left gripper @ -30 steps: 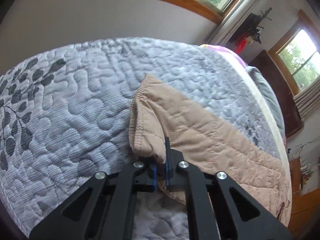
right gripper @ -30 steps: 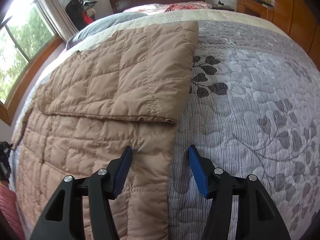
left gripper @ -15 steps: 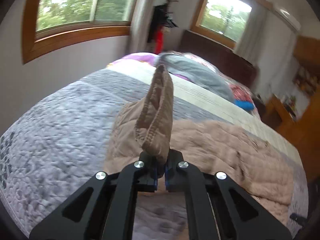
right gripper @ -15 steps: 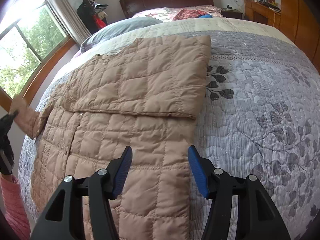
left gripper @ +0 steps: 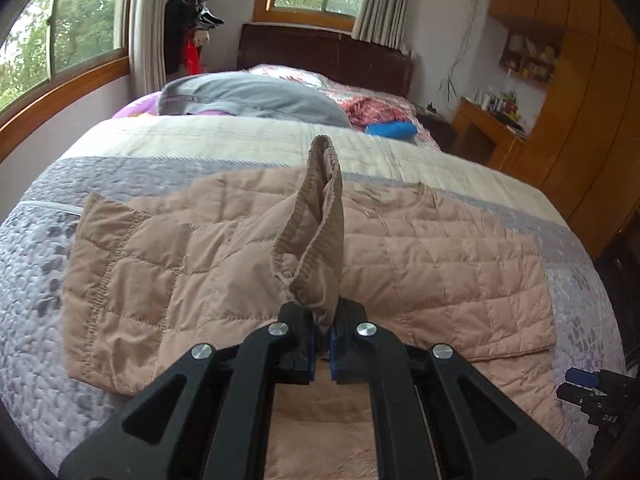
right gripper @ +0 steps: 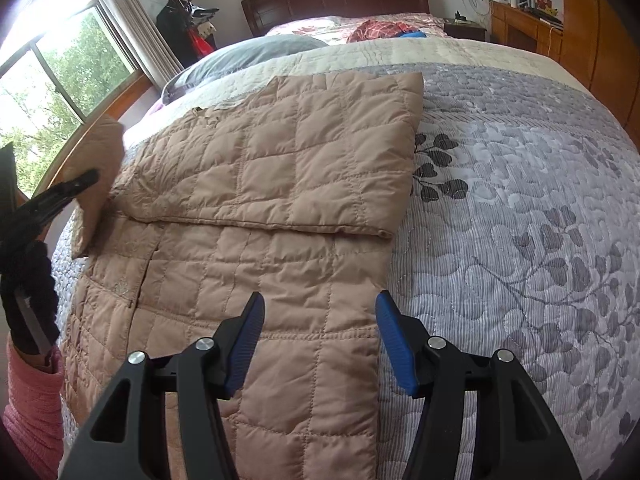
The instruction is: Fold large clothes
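- Clamped between the blue pads of the left gripper (left gripper: 323,340) is the ribbed cuff (left gripper: 316,236) of a sleeve, which is held up above the body of the tan quilted jacket (left gripper: 420,264); the cuff stands upright from the narrow jaws and flops slightly at its top.
- Wide apart and empty, the right gripper (right gripper: 319,340) is held low over the jacket's (right gripper: 280,184) near right edge, with one finger above the fabric and the other above the grey leaf-patterned bedspread (right gripper: 520,168); whether it touches the cloth cannot be told.
- The jacket is spread flat across the bed, and its other sleeve (right gripper: 312,160) is seen already laid across the chest, so the lifted sleeve is judged to be the next part to be folded inward.
- The garment is judged to be light, soft and puffy, with a smooth shell that may slide over itself; stiffness is lacking, so any part that is not supported will sag.
- A grip on the ribbed cuff or a stitched seam is judged safer than on the slick quilted panels, where only a thin outer layer might be pinched.
- Beyond the jacket lie a grey pillow (left gripper: 256,100) and a blue bundle (left gripper: 391,128) near the dark headboard (left gripper: 324,56), well apart from the work.
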Available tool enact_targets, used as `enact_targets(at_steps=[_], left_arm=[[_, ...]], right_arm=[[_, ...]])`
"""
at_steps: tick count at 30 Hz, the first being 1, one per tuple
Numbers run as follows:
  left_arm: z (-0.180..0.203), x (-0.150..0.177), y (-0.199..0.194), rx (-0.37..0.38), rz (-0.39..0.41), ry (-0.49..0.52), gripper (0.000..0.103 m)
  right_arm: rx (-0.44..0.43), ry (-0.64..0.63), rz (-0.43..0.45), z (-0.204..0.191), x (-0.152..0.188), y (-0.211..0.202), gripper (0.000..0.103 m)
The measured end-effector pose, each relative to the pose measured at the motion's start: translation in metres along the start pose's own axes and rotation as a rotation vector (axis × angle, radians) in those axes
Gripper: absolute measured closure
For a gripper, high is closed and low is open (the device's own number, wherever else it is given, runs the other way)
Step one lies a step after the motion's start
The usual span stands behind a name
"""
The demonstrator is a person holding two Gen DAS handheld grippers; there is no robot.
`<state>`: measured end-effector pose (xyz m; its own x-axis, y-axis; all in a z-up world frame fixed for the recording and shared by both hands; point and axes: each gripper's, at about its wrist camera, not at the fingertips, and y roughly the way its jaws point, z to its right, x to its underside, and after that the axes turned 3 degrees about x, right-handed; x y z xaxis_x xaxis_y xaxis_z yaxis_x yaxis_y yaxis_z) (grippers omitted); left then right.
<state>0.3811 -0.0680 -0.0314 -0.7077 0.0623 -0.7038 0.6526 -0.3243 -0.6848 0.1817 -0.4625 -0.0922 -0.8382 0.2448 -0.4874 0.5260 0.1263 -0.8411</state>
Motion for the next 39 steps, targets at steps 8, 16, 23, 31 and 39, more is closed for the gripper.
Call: enact_targets(at_steps=[8, 16, 23, 31, 39], left_arm=[[0.001, 0.024, 0.056, 0.032, -0.161, -0.018, 0.096], [-0.005, 0.031, -0.003, 0.315, -0.138, -0.027, 0.054], [-0.067, 0.018, -0.018, -0.025, -0.116, 0.029, 0.057], [-0.125, 0.029, 0.04, -0.077, -0.249, -0.054, 0.064], [-0.125, 0.032, 0.038, -0.045, -0.221, -0.061, 0.064]], right_arm=[[0.002, 0.007, -0.028, 0.004, 0.001, 0.014, 0.045], [0.041, -0.014, -0.036, -0.003, 0.003, 0.02, 0.045], [-0.005, -0.071, -0.04, -0.042, -0.012, 0.011, 0.045], [-0.067, -0.134, -0.132, -0.124, -0.058, 0.038, 0.045], [-0.093, -0.143, -0.21, -0.18, -0.091, 0.079, 0.049]])
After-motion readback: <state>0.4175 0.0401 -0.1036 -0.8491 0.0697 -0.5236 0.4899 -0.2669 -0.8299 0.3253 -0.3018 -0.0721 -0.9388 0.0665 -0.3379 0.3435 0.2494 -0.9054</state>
